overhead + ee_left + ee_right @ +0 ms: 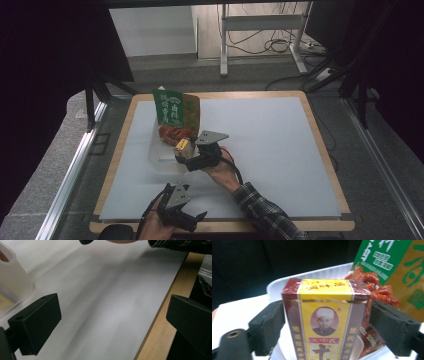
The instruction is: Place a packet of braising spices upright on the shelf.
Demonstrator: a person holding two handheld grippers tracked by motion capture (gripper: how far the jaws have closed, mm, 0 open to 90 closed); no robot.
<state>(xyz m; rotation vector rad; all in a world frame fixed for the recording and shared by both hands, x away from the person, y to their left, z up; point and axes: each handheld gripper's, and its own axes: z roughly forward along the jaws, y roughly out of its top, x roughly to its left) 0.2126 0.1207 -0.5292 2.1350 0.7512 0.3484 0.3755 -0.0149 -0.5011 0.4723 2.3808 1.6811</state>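
From where I stand, the person's right gripper (186,152) is over the near edge of a clear plastic tray (156,150) that sits on the left part of the white table (270,150). Between its two black jaws there is a small box (325,320), yellow and dark red, with a portrait and Chinese characters on the front. In the right gripper view the box stands upright; the left jaw lies against its side, while at the right jaw a thin gap seems to show, so the jaws stand wide around the box and I do not think they press it firmly. The box is above the tray's near side, and I cannot tell if its bottom rests on something. Behind it in the tray lies a red snack packet (382,293), and behind that stands a green and gold pouch (175,107), upright and leaning a little. The left gripper (192,217) is well apart from the tray, at the near edge of the table, just in front of the person. Its jaws are wide open with nothing between them; in the left gripper view only the white surface and the wooden rim (162,325) of the table lie between the two black pads, and a corner of the tray is seen at the far left. The right forearm has a checked sleeve (262,210).
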